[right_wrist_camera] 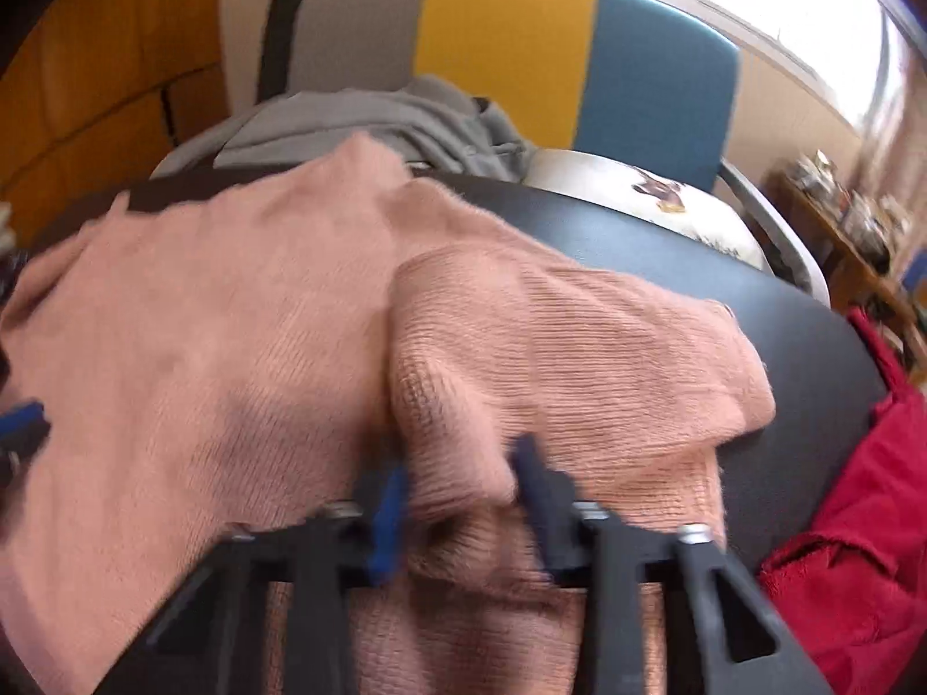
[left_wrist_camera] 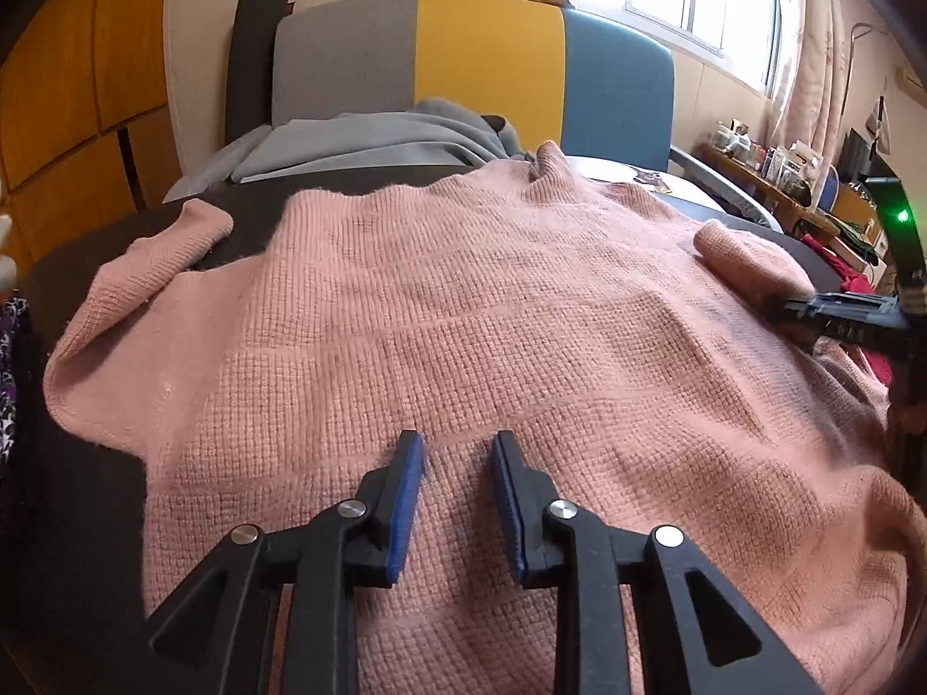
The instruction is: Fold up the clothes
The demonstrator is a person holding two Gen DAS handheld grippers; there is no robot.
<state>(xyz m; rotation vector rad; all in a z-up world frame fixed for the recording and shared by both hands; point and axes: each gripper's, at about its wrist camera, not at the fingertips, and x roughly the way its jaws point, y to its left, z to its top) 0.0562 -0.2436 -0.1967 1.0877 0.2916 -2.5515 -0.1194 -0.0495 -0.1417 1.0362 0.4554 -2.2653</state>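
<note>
A pink knit sweater (left_wrist_camera: 463,313) lies spread on a dark table (left_wrist_camera: 104,521), its left sleeve (left_wrist_camera: 162,260) bent out to the left. My left gripper (left_wrist_camera: 456,441) hovers open and empty over the sweater's near hem. My right gripper (left_wrist_camera: 776,310) shows at the right edge, at the right sleeve. In the right wrist view, which is blurred, my right gripper (right_wrist_camera: 460,463) has its jaws apart around a bunched fold of the sweater's right sleeve (right_wrist_camera: 556,347). I cannot tell if it grips the fold.
A grey garment (left_wrist_camera: 371,139) lies at the table's far edge, before a grey, yellow and blue chair back (left_wrist_camera: 481,58). A red cloth (right_wrist_camera: 857,550) lies at the right. A white cushion (right_wrist_camera: 626,185) sits behind the table. Cluttered shelves stand under the window.
</note>
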